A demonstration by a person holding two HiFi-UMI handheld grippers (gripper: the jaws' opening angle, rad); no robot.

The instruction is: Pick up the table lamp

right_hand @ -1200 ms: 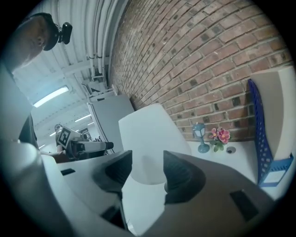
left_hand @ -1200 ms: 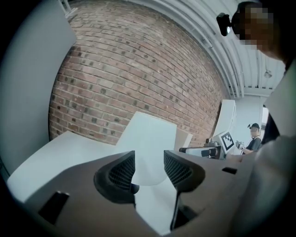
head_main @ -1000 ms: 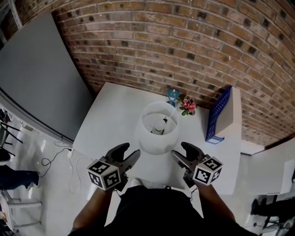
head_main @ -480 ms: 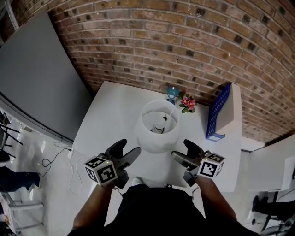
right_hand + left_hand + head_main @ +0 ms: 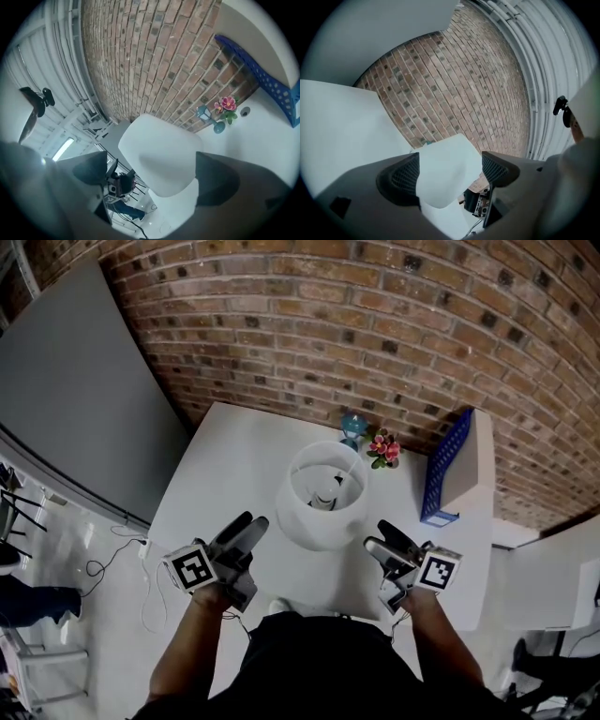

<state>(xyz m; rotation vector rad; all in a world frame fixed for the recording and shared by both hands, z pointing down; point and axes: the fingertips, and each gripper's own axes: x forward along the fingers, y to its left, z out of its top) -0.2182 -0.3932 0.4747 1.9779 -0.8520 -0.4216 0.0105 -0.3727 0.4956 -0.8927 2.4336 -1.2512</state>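
Both rolled sideways, left tool (image 5: 251, 523) and right tool (image 5: 379, 535) just opened wide, empty, flanking table lamp (image 5: 305, 519)

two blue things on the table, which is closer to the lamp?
The small teal ornament beside the pink flowers, just behind the table lamp. The blue perforated holder stands farther off, at the table's right edge.

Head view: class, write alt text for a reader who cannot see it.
Seen from above, a white table lamp stands on a white table by a brick wall, with a person's left claw and right claw on either side of it, not touching. Both claws have just been opening and hold nothing.
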